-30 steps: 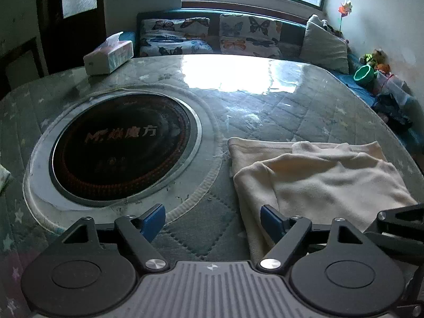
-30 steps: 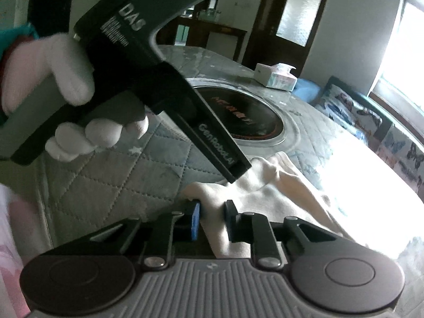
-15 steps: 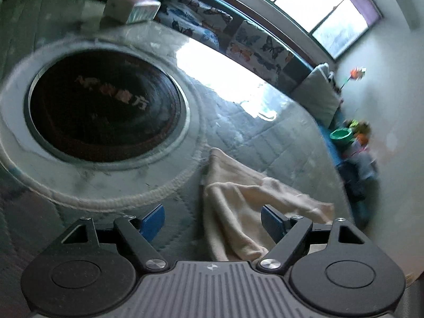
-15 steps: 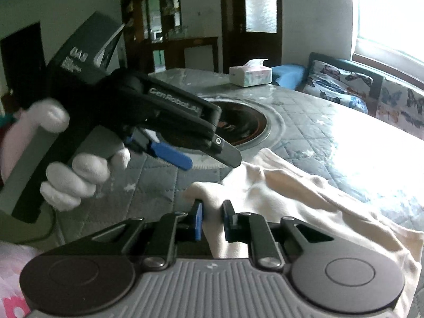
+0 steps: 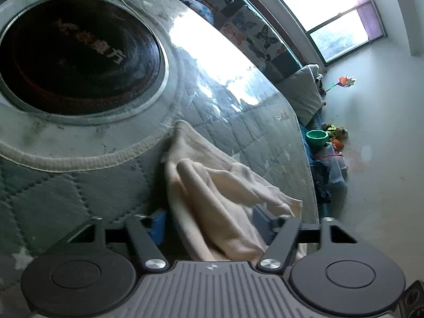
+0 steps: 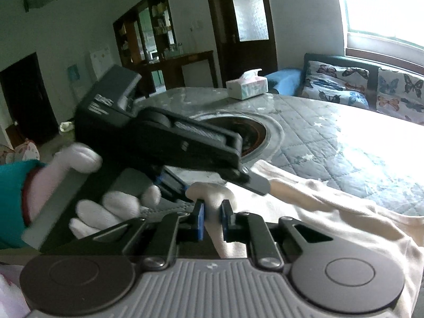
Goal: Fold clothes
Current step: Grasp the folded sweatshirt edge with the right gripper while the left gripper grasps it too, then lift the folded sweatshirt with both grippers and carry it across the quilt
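A cream garment (image 5: 212, 185) lies rumpled on the quilted table cover (image 5: 66, 198), right of the round dark hob (image 5: 74, 53). My left gripper (image 5: 209, 225) is rolled to one side and its jaws are closing. A thick fold of the garment lies between the blue pads (image 5: 157, 226), with a dark gap still showing at the left pad. In the right wrist view, my right gripper (image 6: 212, 217) is shut on a raised fold of the garment (image 6: 331, 212). A white-gloved hand (image 6: 106, 209) holds the left gripper (image 6: 222, 186) just beyond it, straddling the same fold.
A tissue box (image 6: 246, 83) stands at the table's far side. A sofa with butterfly cushions (image 6: 336, 84) runs under the window. A green bowl (image 5: 316, 137) and toys sit past the table's right edge. Sunlight glares on the cover (image 6: 371, 132).
The left gripper rolled and came down onto the garment's near edge, and its jaws narrowed around a fold. The right gripper kept its hold and rose slightly with the cloth.
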`<act>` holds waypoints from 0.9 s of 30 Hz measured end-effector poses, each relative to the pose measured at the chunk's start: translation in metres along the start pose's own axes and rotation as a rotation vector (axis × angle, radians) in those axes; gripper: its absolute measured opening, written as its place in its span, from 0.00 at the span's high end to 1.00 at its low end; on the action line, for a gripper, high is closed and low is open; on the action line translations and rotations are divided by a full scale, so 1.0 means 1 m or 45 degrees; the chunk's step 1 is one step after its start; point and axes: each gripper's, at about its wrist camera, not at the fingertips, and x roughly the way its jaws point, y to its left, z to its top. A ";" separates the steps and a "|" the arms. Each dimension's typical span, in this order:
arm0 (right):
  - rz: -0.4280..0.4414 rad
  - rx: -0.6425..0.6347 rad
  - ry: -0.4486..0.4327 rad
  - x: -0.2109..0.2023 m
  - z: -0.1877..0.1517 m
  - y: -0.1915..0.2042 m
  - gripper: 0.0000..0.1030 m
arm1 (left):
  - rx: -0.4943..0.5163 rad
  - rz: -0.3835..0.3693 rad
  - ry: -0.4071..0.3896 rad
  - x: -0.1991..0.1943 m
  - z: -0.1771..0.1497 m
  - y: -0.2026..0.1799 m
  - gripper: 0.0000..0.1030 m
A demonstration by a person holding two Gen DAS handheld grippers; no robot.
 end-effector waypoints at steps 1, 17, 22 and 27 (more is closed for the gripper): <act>0.008 0.002 -0.004 -0.001 0.000 0.001 0.89 | -0.006 -0.005 0.007 0.002 0.000 0.000 0.50; -0.345 0.235 -0.064 -0.046 -0.021 -0.076 0.76 | 0.061 0.017 0.024 0.007 -0.001 0.001 0.79; -0.523 0.372 -0.037 -0.047 -0.032 -0.129 0.67 | 0.095 0.043 0.018 0.007 -0.001 -0.002 0.79; -0.538 0.504 -0.030 -0.037 -0.049 -0.157 0.58 | 0.125 0.066 0.016 0.008 -0.001 -0.006 0.79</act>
